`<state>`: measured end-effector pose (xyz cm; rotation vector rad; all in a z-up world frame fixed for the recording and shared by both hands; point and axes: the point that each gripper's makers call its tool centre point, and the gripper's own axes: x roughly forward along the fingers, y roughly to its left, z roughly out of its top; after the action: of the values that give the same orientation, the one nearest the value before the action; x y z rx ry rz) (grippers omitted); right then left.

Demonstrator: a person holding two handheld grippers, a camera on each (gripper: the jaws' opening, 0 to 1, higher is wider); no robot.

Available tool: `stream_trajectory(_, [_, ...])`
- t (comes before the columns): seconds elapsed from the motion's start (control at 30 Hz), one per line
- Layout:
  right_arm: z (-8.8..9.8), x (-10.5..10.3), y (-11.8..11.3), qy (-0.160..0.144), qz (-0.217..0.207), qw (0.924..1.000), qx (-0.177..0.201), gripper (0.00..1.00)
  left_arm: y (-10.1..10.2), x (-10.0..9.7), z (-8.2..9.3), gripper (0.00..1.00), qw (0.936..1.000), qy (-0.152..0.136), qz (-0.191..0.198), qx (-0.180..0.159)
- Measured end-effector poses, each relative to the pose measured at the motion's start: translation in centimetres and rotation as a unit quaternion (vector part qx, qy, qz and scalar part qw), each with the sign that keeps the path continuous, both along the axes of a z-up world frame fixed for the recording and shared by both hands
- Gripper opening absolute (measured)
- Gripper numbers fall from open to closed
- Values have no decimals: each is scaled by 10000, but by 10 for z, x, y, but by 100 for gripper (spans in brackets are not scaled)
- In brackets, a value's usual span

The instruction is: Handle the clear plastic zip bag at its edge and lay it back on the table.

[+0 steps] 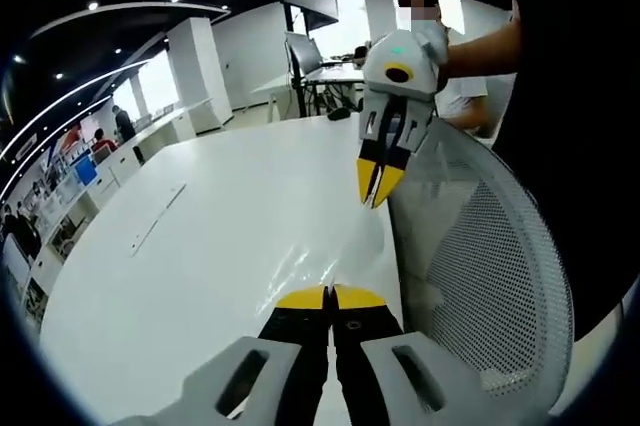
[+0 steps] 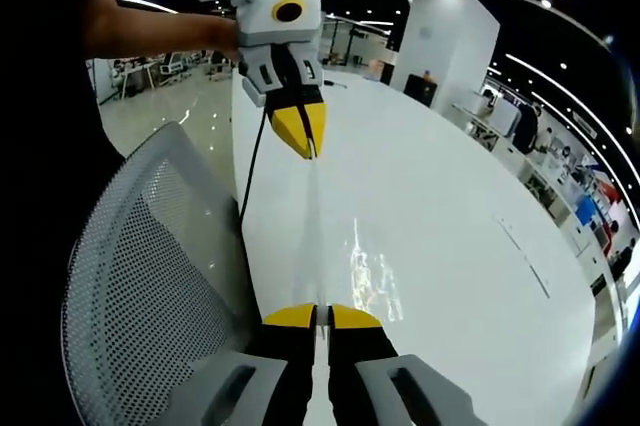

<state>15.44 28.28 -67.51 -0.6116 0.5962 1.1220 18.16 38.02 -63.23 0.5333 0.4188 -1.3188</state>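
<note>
You have one clear zip bag stretched edge-on between your two tongs, hanging taut above the near edge of the white bench. In the right gripper view your right tongs are pressed together on the bag's near edge, and the left tongs pinch its far edge; in the left gripper view your left tongs are likewise closed on the film, with the right tongs beyond them. The bag is so transparent that its outline is hard to trace, so I cannot say whether the zip is sealed. The risk from here, I judge, is the thin film slipping out of one grip if you pull the tongs further apart, or the bag sliding off the bench edge toward the mesh chair if you let go too near the rim. Count: one bag, two tongs, one bench, one chair beside it.
</note>
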Motion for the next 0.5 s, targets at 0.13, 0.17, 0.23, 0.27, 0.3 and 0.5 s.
stream_trajectory(0.13, [0,2,-6,18,-19,10000,29,1,-4,-4,2,0,9999,-60,-156,-3])
stream_trajectory(0.17, [2,3,-7,29,-6,10000,80,3,-5,-5,2,0,9998,-51,-204,-3])
stream_trajectory(0.23, [6,3,-7,59,-29,9998,169,5,-7,-7,1,0,9996,-56,-286,32])
stream_trajectory(0.27, [8,4,-8,64,-41,9997,217,5,-8,-8,1,0,9995,-59,-318,51])
stream_trajectory(0.3, [10,4,-7,63,-37,9996,263,5,-9,-9,1,0,9994,-70,-347,61])
stream_trajectory(0.5, [19,6,-5,122,-71,9989,449,7,-15,-12,1,0,9988,-93,-467,85])
